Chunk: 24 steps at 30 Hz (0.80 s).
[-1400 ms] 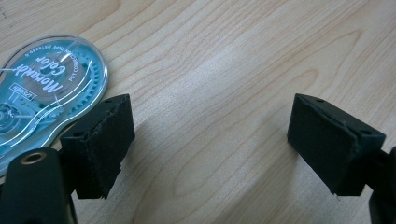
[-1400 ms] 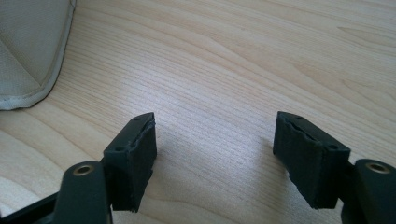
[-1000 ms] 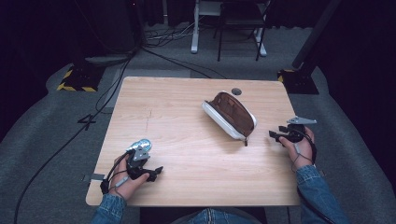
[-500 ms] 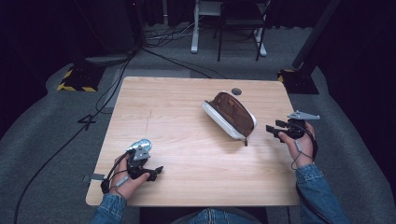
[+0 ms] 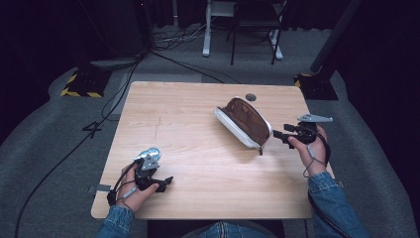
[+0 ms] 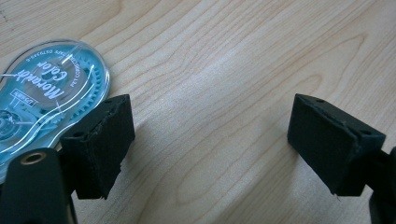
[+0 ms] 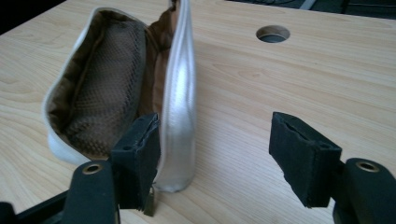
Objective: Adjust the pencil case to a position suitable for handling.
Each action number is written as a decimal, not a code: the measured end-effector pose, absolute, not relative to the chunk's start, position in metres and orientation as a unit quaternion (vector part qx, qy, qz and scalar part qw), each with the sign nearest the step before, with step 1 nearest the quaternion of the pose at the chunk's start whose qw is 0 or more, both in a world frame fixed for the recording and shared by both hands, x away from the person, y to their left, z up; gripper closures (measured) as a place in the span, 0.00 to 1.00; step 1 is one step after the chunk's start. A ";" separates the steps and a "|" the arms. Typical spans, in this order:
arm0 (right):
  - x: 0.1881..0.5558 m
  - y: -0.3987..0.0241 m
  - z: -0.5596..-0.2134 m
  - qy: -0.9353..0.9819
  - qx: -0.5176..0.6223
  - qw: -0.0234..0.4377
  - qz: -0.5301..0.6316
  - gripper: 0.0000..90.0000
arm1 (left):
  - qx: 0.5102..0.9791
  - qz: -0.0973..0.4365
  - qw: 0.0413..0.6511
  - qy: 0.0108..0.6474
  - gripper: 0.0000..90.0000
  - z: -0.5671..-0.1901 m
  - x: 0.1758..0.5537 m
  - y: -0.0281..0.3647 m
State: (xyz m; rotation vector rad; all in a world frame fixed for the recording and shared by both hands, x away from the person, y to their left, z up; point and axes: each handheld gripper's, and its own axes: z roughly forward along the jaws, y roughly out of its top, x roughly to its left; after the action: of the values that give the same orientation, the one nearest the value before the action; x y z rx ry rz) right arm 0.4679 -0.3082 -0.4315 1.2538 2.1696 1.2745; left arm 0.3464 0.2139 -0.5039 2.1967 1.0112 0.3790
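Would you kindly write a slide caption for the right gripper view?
Open right gripper beside an unzipped white pouch with brown mesh lining on a wooden table.

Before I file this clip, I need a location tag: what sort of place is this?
Probably a recording studio or lab workspace. A light wooden table stands on grey carpet, ringed by black curtains, with black cables trailing across the floor and a yellow-and-black striped stand base nearby.
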 end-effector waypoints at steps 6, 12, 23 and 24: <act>0.471 -0.298 -0.427 0.763 0.436 0.167 0.448 0.33 | 0.844 0.146 0.340 0.388 0.17 -0.504 0.347 0.214; 0.481 -0.280 -0.433 0.778 0.428 0.161 0.431 0.31 | 0.842 0.145 0.344 0.390 0.17 -0.505 0.347 0.213; 0.501 -0.263 -0.445 0.795 0.426 0.152 0.404 0.30 | 0.842 0.146 0.344 0.389 0.17 -0.505 0.347 0.213; 0.503 -0.261 -0.447 0.796 0.427 0.152 0.401 0.30 | 0.842 0.146 0.344 0.389 0.17 -0.505 0.347 0.213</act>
State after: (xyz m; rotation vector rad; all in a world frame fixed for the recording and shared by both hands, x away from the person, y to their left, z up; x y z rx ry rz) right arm 0.5029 -0.2615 -0.4466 1.2259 2.2848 1.1503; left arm 0.3471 0.2134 -0.5046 2.1887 1.0096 0.3784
